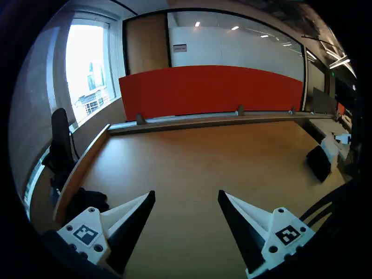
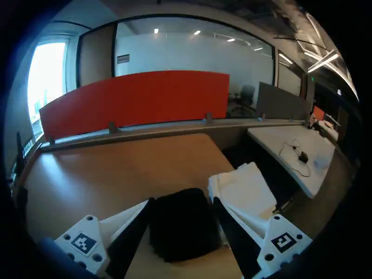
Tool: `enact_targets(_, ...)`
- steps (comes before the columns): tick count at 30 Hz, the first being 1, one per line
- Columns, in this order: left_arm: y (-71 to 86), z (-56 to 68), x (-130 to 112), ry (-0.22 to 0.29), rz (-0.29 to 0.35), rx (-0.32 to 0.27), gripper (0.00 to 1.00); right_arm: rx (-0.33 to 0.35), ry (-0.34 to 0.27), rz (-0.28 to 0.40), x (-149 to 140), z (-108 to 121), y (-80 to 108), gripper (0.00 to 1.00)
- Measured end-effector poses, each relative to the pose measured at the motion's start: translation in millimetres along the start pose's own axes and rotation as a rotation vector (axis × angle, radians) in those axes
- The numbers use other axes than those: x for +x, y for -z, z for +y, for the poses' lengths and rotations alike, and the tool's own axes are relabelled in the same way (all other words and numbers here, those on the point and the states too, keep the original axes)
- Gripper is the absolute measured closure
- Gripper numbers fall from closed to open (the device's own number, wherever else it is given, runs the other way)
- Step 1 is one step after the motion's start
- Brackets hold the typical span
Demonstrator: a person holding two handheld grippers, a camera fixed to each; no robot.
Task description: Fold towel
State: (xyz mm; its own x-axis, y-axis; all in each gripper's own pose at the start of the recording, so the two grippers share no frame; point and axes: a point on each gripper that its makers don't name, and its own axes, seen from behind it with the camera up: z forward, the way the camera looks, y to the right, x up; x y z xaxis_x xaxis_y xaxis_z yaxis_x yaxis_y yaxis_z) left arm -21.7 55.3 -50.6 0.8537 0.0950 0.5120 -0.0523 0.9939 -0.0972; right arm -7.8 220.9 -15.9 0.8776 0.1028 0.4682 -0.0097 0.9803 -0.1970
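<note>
Towel location: A black towel stack [image 2: 181,228] is lying on the desk [image 2: 116,167] at 6 o'clock in the right gripper view, with a white towel stack [image 2: 246,186] just beside it at 4 o'clock, near the desk edge. In the left gripper view both stacks are sitting far off at 3 o'clock, black [image 1: 318,162] below white [image 1: 331,148].
Handling: We are judging the cloth as light, soft and limp. It will be sagging once lifted, and layers may be sliding off together.
Grasp point: We are advising a pinch on one corner or edge of the top layer only.
Right gripper [image 2: 181,200]: The jaws are standing wide apart, framing the black stack and holding nothing. We cannot tell whether they are touching it.
Left gripper [image 1: 186,192]: The jaws are standing wide apart over bare desk [image 1: 195,153], gripping nothing.
Background: A red divider [image 1: 209,90] is running along the far edge at 12 o'clock.
</note>
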Motion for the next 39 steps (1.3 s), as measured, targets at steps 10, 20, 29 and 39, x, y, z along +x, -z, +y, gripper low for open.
enact_targets(10, -2.1, -5.8, 13.2, 0.014, 0.039, 0.017, 0.00, -0.042, -0.004, 0.168, 26.7, -4.0, 15.2, 0.03)
enact_targets(20, -6.2, -9.4, 27.9, 0.025, 0.083, 0.020, 0.00, -0.054, 0.001, 0.232, 42.4, -4.8, 21.8, 0.03)
enact_targets(29, -4.9, -18.8, 57.2, 0.036, 0.174, 0.031, 0.00, -0.004, -0.006, 0.299, 64.7, -25.8, 37.9, 0.03)
enact_targets(39, -6.5, -28.9, 81.1, 0.049, 0.242, 0.045, 0.00, 0.061, 0.014, 0.334, 82.9, -65.3, 55.1, 0.03)
